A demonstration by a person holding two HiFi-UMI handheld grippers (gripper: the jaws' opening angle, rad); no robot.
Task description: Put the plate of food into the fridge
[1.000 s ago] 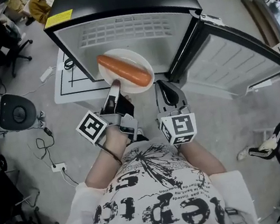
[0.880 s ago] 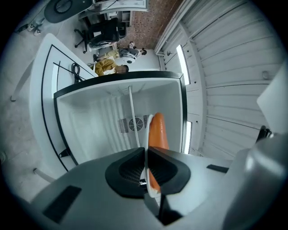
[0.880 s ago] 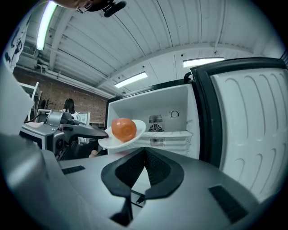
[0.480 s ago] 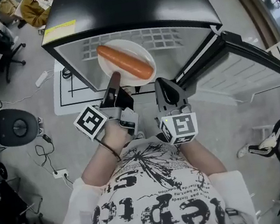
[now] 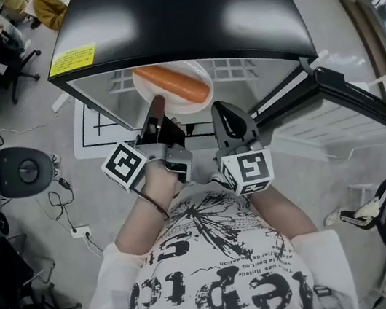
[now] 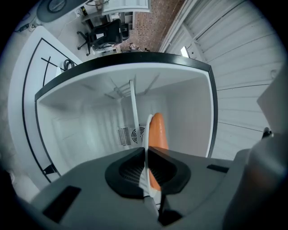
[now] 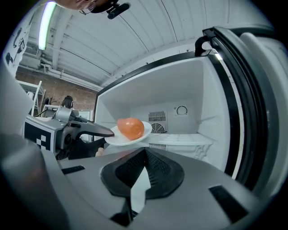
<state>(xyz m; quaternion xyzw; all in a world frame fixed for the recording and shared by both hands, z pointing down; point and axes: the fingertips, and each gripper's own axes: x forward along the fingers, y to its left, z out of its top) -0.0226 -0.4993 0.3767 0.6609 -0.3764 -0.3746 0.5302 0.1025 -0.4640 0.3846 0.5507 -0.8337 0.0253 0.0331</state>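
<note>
L gripper (image 5: 158,109) fingers clamping white plate (image 5: 144,84) by its rim, plate w/ orange food (image 5: 177,85) hovering just inside open fridge (image 5: 177,20) mouth, R gripper (image 5: 222,110) fingers pressing together, holding nothing, just outside fridge

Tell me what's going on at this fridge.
A person with a handheld gripper in each hand is loading the open fridge. The left gripper is clamped on the rim of a white plate that carries a long orange piece of food. The plate is held in the air at the mouth of the fridge, not yet set down. The right gripper is shut and empty beside it. The door stands open to the right.
</note>
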